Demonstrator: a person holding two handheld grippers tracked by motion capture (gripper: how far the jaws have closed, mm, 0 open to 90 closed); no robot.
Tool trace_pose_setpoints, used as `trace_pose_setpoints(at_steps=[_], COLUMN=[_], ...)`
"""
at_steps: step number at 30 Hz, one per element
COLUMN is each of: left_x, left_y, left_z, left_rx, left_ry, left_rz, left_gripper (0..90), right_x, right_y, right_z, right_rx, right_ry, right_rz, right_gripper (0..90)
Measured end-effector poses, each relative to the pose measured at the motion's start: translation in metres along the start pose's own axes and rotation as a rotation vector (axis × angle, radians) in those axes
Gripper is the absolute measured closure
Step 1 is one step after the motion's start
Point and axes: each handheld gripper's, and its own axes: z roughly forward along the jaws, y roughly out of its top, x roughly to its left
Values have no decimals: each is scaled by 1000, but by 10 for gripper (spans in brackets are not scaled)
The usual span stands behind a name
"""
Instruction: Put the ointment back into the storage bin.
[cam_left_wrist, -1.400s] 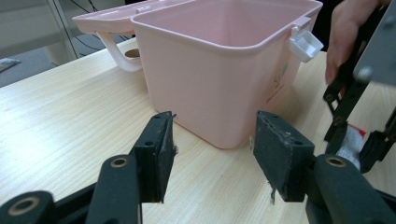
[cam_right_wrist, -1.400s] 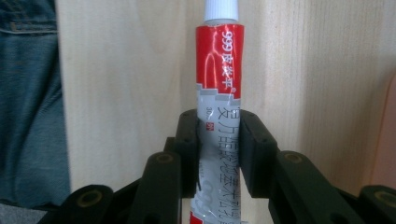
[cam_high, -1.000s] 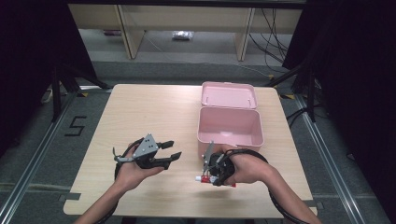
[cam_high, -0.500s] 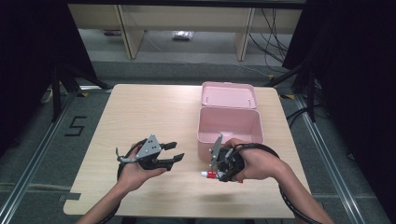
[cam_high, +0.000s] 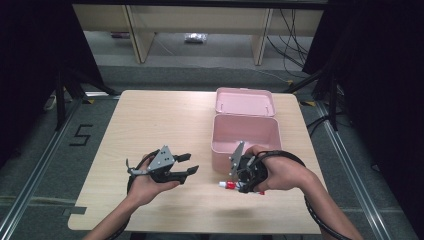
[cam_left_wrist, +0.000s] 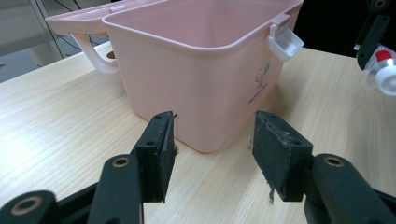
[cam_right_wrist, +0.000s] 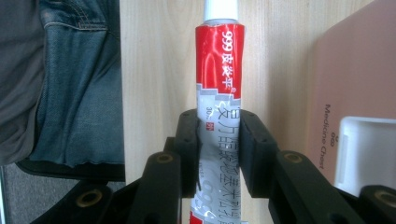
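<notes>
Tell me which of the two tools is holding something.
The right tool: its jaws clamp a red and silver ointment tube beside the pink box. The left tool stands open with nothing between its jaws.

Open pink box (cam_high: 244, 134) beside bare tabletop (cam_high: 150, 125)

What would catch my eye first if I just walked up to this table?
Probably the open pink box on the right half of the wooden table, its lid folded back. Next, the red and silver tube clamped between the black jaws of the right gripper, just in front of the box. The left gripper is open and holds nothing.
</notes>
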Motion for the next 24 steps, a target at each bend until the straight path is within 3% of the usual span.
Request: trace_pose_setpoints(at_steps=[4, 6, 8, 9, 10, 15, 16, 19, 20, 22, 23, 24], left_x=[-1, -1, -1, -1, -1, -2, -2, -2, -2, -2, -3, -3], left_y=[1, 2, 1, 1, 1, 0, 0, 0, 0, 0, 0, 0], left_z=[0, 0, 0, 0, 0, 0, 0, 0, 0, 0, 0, 1], left_rx=[-10, -13, -15, -16, -17, -9, -9, -9, -10, -18, -20, -21], left_ry=[-5, -8, -12, -11, -10, -4, -5, -5, -5, -12, -14, -15], left_rz=[2, 3, 4, 3, -1, 1, 0, 0, -1, 1, 1, 1], left_gripper=[479, 479, 480, 479, 480, 480, 480, 480, 480, 480, 480, 479], right_x=[1, -2, 0, -3, -1, -7, -6, -7, -9, -9, -12, -12], right_y=[-2, -3, -4, -5, -5, -6, -6, -6, -6, -7, -8, -8], right_z=[-8, -9, -13, -13, -15, -19, -20, -24, -24, -27, -27, -28], right_rx=[11, -2, 10, -4, -1, -18, -16, -16, -28, -28, -42, -38], right_ry=[-8, -4, -3, 0, -1, 5, 5, 6, 5, -1, 5, -1], right_rz=[38, 8, 47, 14, 46, 7, 30, 38, 2, 33, 0, 12], right_gripper=[724, 724, 724, 724, 724, 723, 724, 724, 724, 723, 724, 724])
